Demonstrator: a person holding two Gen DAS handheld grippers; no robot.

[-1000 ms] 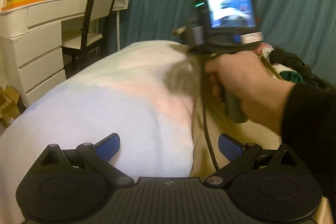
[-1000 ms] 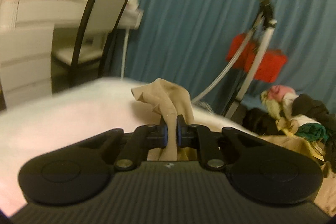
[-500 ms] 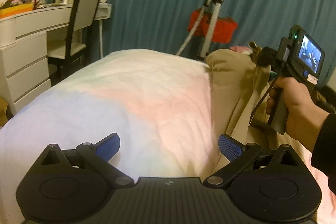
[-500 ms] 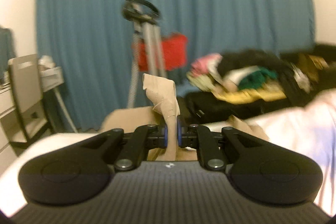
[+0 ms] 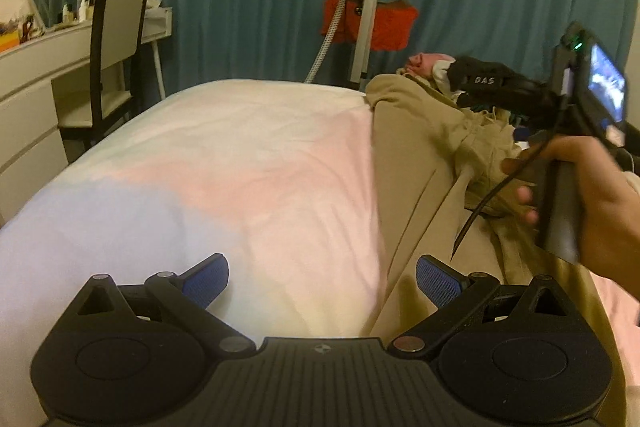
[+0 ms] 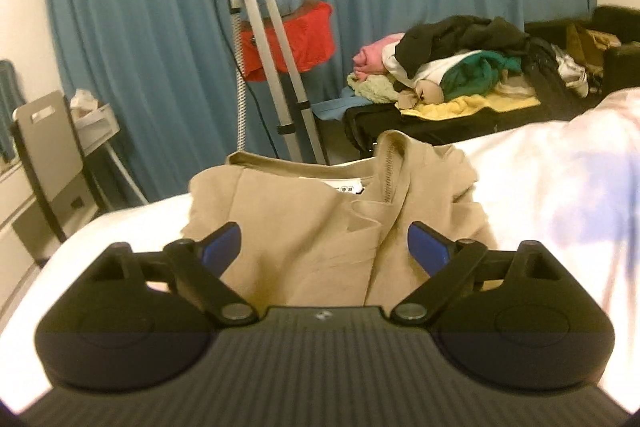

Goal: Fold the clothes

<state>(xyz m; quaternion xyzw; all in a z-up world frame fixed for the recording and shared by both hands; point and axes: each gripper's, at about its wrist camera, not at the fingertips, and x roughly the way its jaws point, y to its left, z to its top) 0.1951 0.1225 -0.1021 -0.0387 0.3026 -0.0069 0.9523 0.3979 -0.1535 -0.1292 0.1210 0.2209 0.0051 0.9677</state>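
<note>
— Two grippers, both with jaws spread wide and nothing between them. The left gripper (image 5: 322, 281) hangs over the near part of the bed (image 5: 224, 171); the right gripper (image 6: 322, 249) hovers just above the beige garment (image 6: 320, 227).

— Where does the garment lie?

— Along the bed's right side in the left view, stretched toward the far edge. Its collar, with the label showing, sits at that far edge, and one side is bunched and creased.

— How far along is the folding?

— I'd judge it laid out but not neatly folded: no tidy rectangle shows. Beyond the bed, the pile of clothes (image 6: 452, 67) on the dark couch looks unsorted, so much seems left.
</note>
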